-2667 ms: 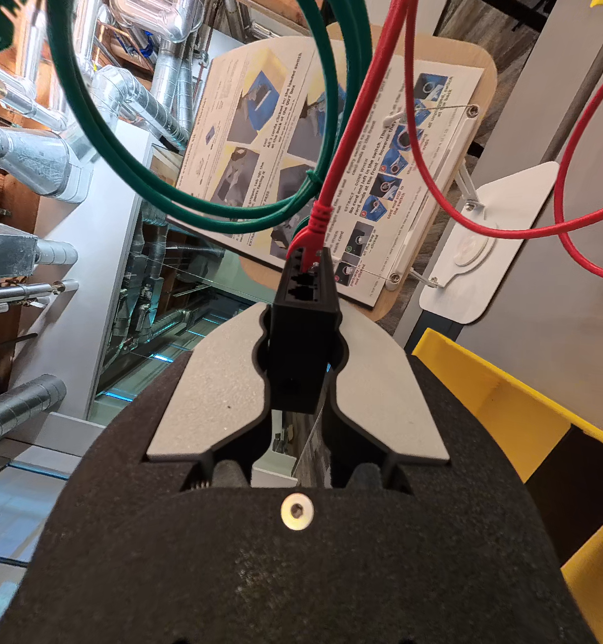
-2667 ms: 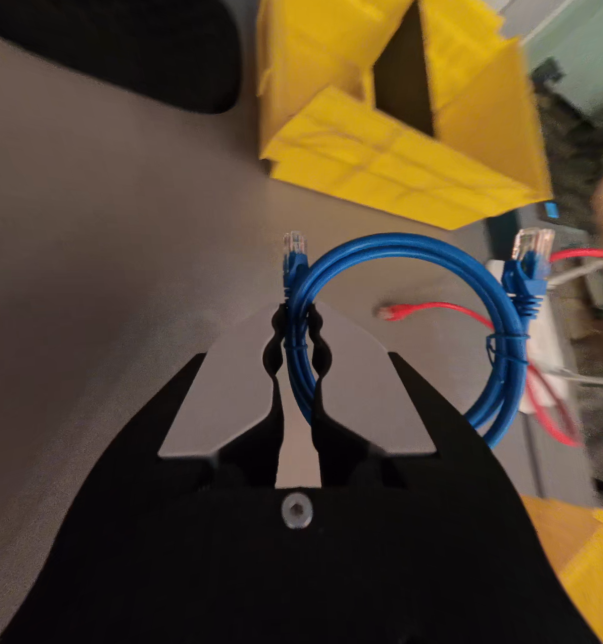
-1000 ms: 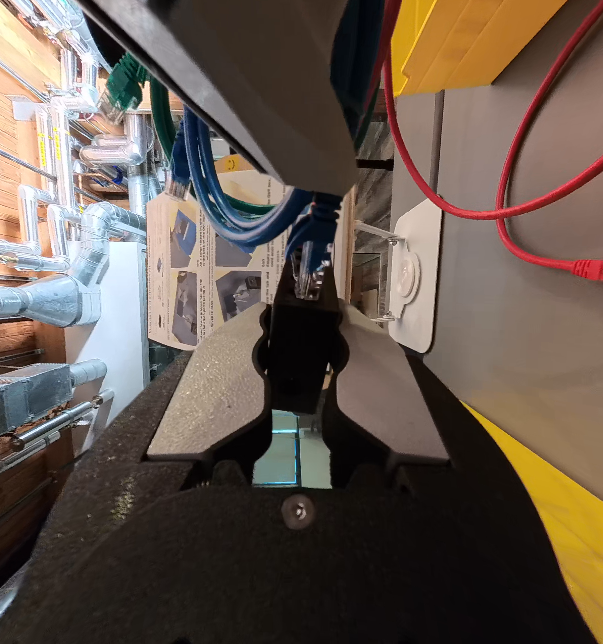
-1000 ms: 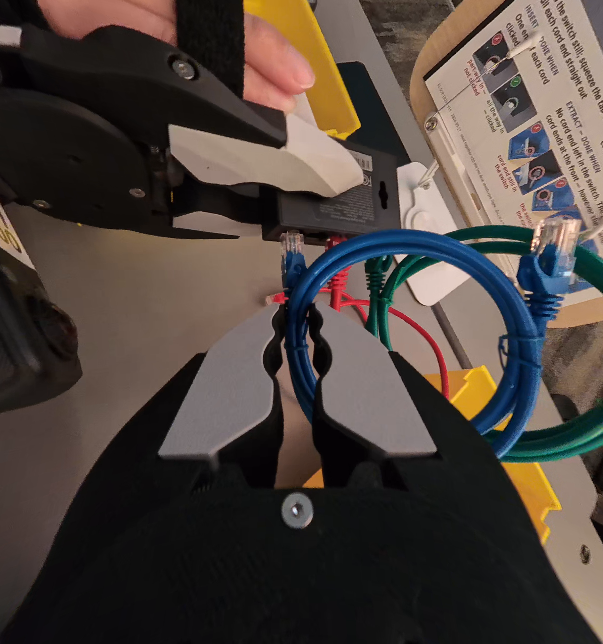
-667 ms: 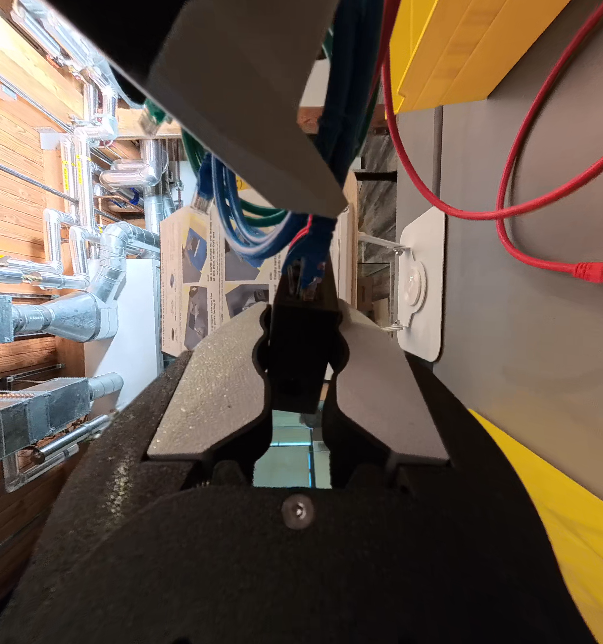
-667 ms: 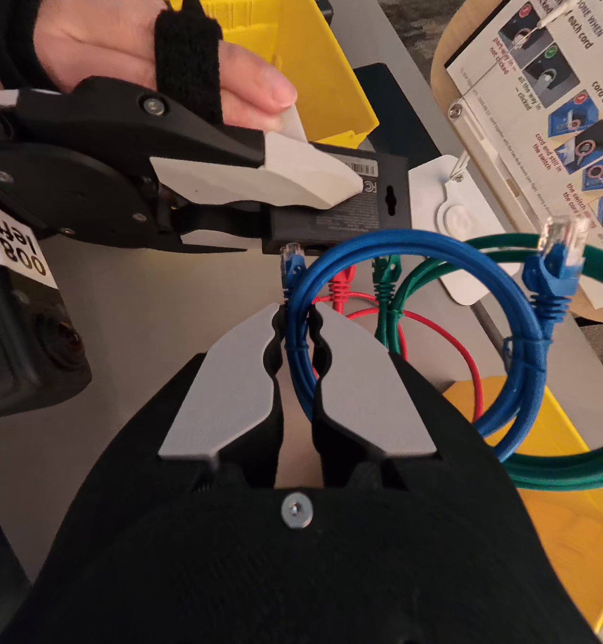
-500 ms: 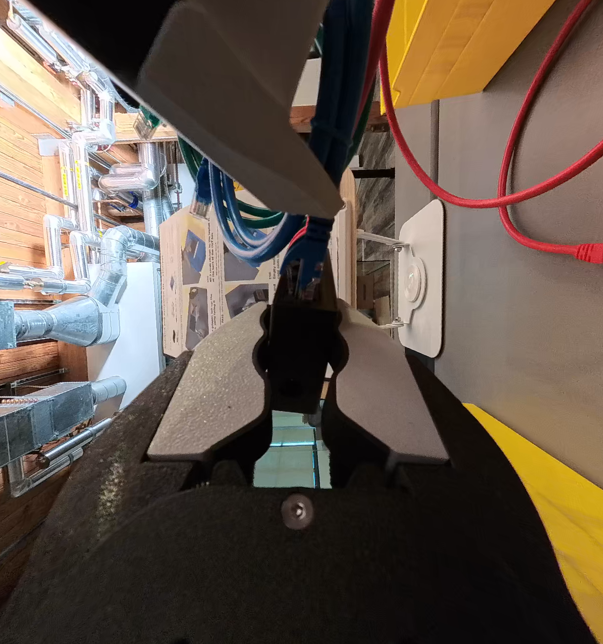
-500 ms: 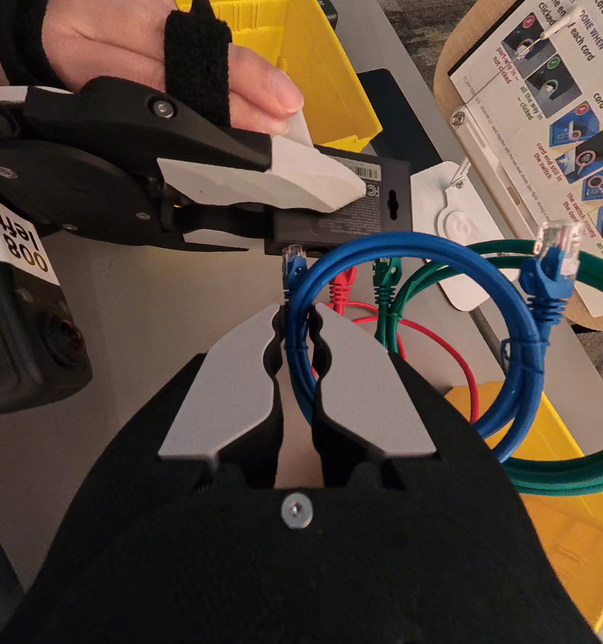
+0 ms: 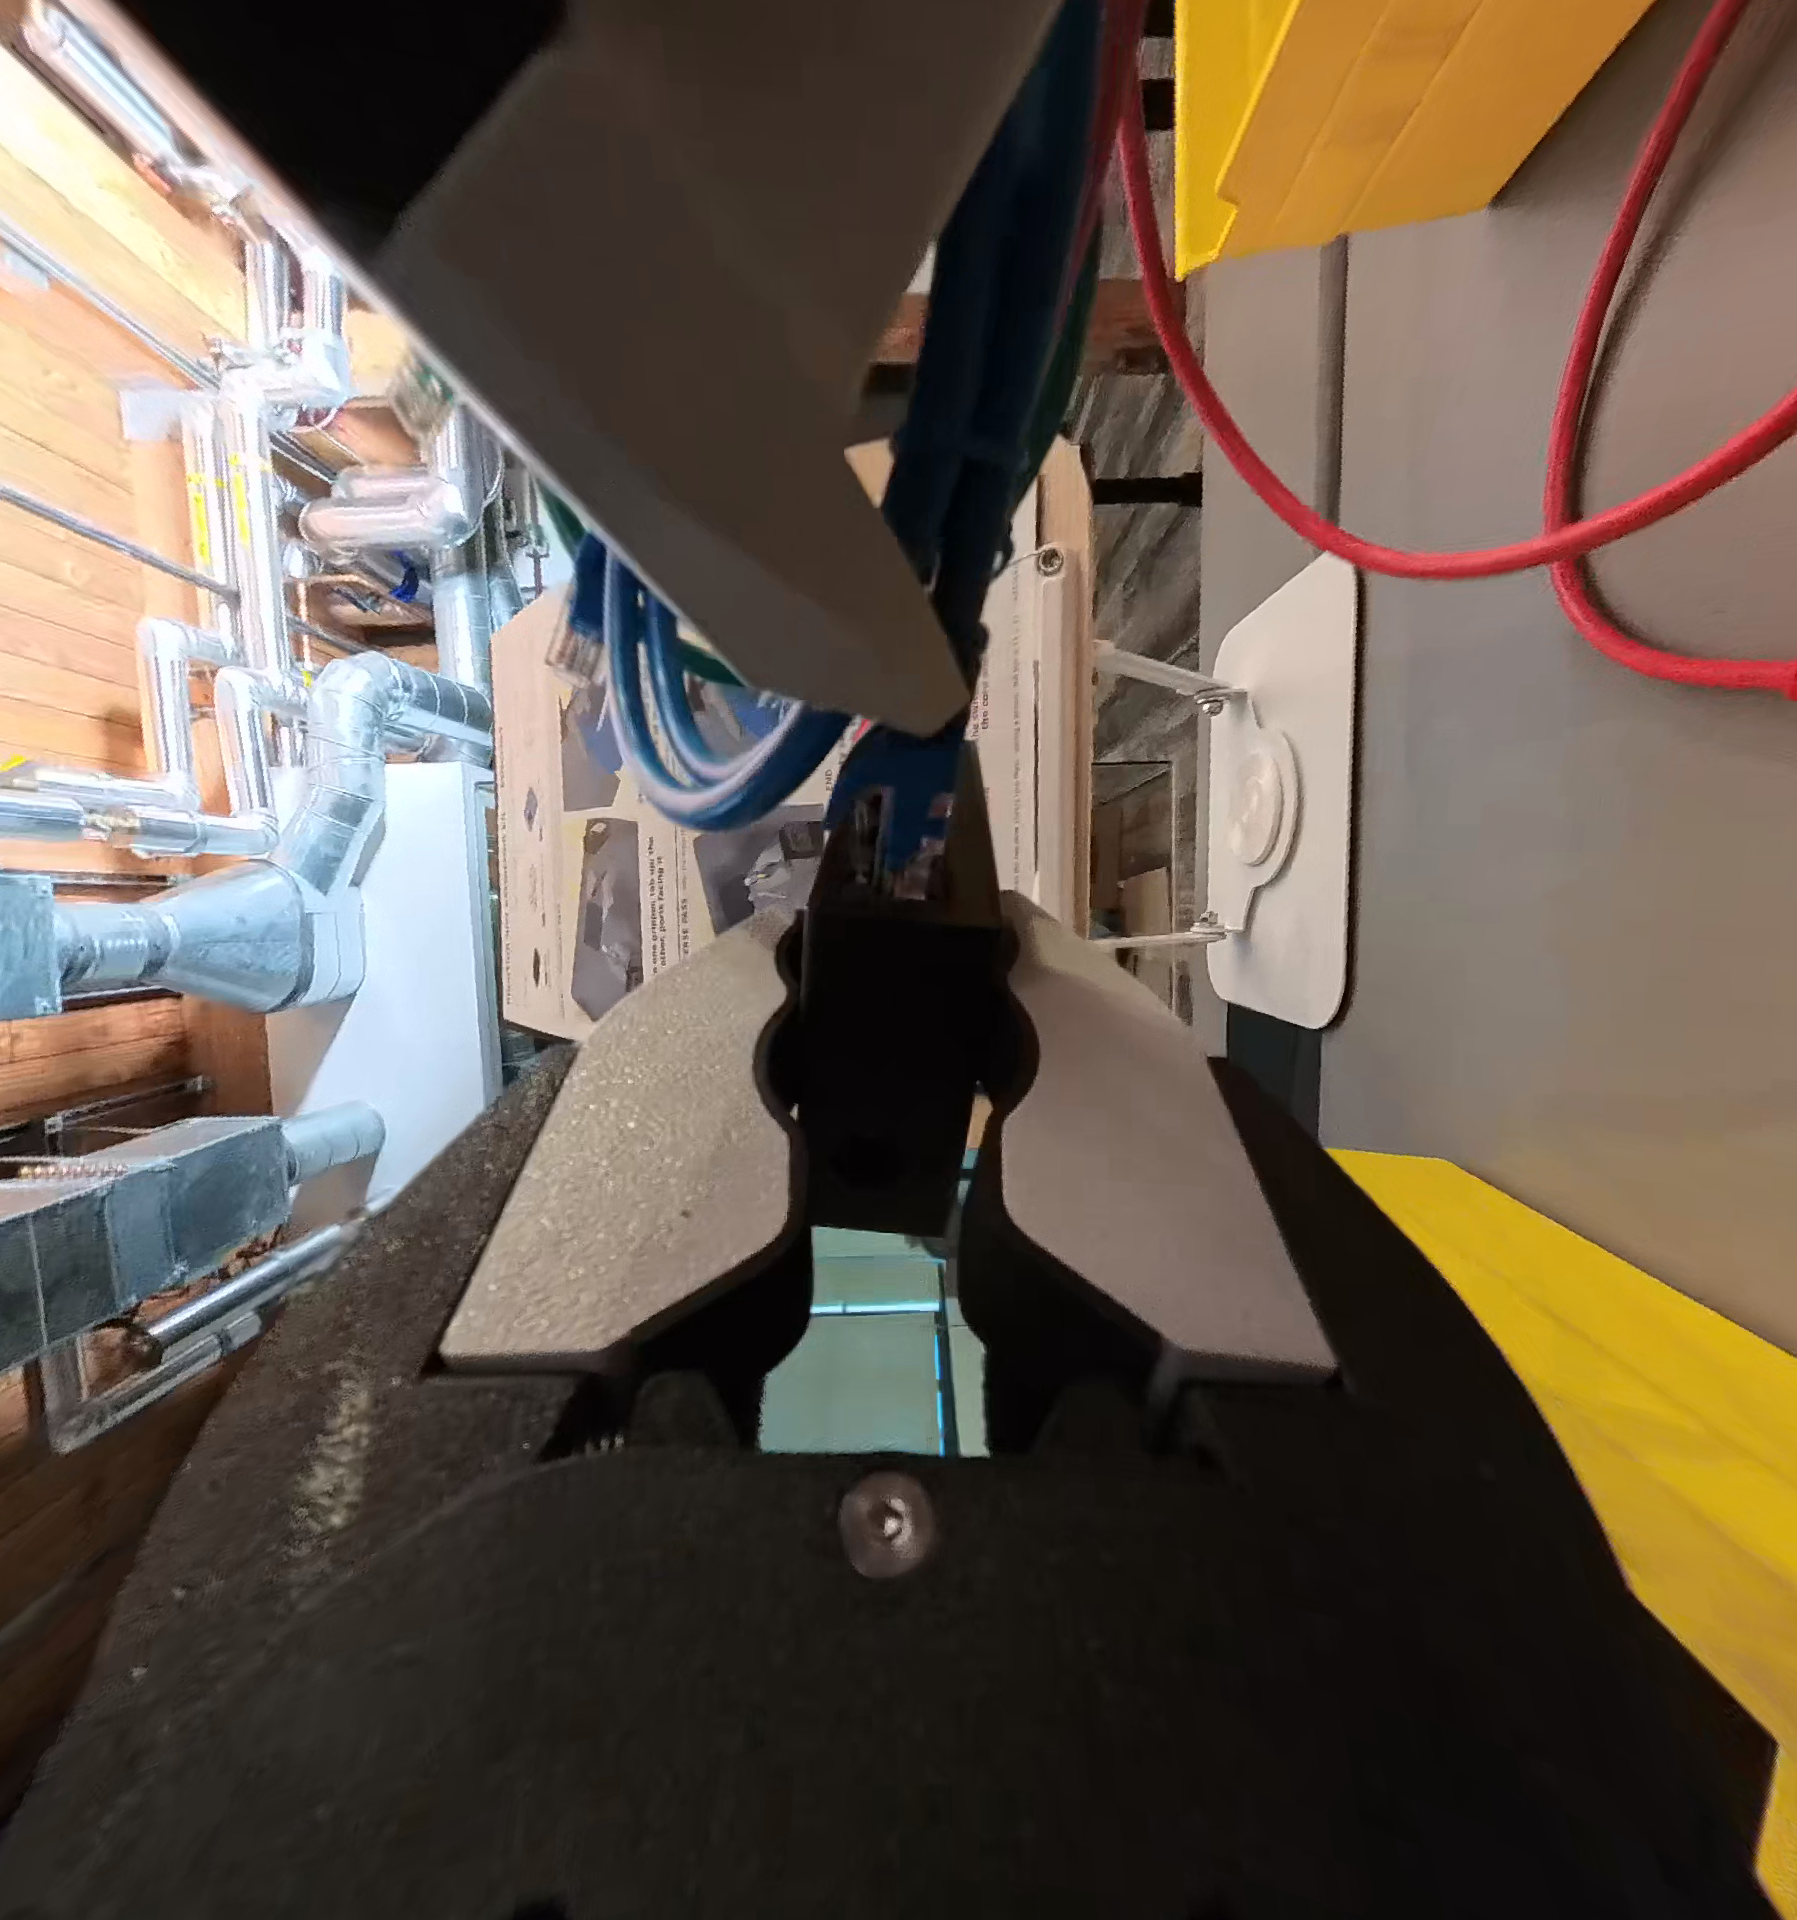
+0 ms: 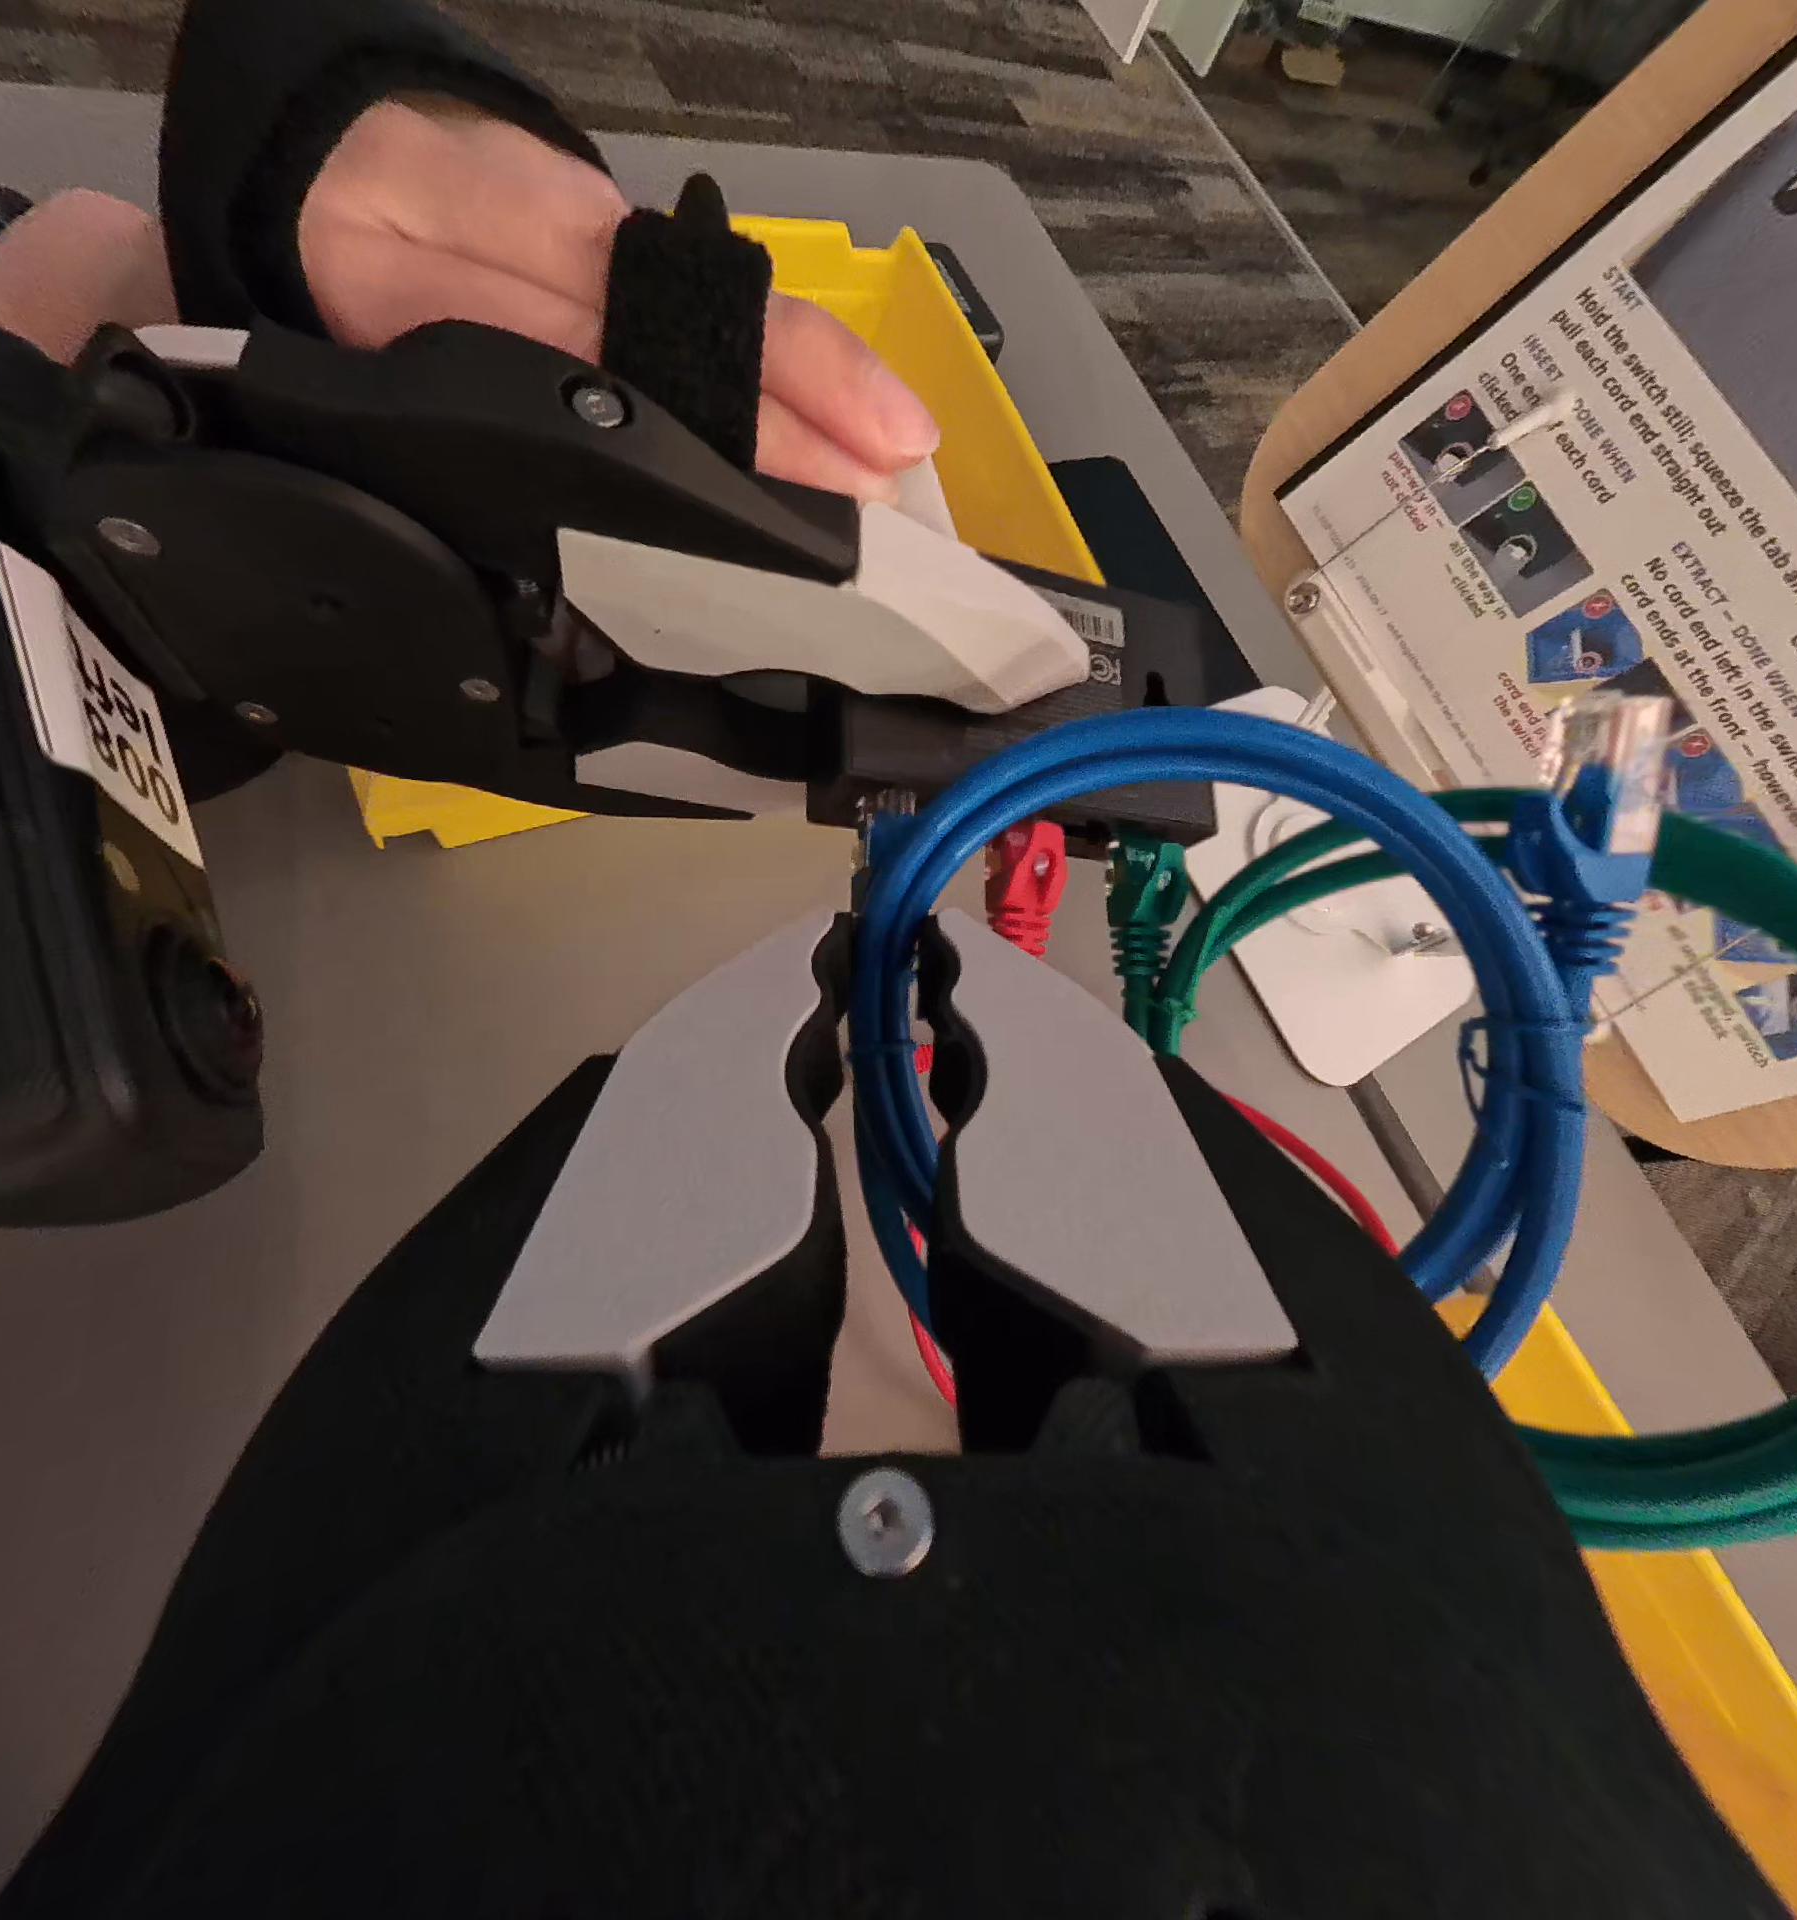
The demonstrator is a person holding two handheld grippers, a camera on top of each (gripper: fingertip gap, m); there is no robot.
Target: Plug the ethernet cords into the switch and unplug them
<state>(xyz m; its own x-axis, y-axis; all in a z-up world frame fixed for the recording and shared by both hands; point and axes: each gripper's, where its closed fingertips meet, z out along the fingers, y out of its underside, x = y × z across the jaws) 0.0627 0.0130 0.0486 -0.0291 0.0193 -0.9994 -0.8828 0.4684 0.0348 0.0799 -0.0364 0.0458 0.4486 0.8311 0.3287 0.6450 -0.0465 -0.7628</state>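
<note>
My left gripper (image 9: 899, 935) is shut on the black switch (image 9: 894, 1060), held above the grey table; its white fingers (image 10: 821, 613) show in the right wrist view clamping the switch (image 10: 1029, 748). My right gripper (image 10: 886, 935) is shut on the blue cord (image 10: 1289, 748) just behind its plug (image 10: 878, 831), which sits at the switch's leftmost port. I cannot tell how deep it is. A red plug (image 10: 1024, 873) and a green plug (image 10: 1143, 883) sit in ports beside it. The blue cord's other plug (image 10: 1600, 790) hangs free.
A yellow bin (image 10: 904, 343) stands behind the left gripper and another (image 10: 1704, 1558) at the right front. An instruction board (image 10: 1652, 520) on a white base (image 10: 1341, 997) stands at the right. The red cord (image 9: 1393, 561) trails over the table; the coiled green cord (image 10: 1704, 1455) hangs right. The left gripper's tips are roughly 6 cm from the right gripper's.
My right gripper has carried the blue plug up from just below the switch to its port. Both grippers have lifted and the switch has moved with the left one.
</note>
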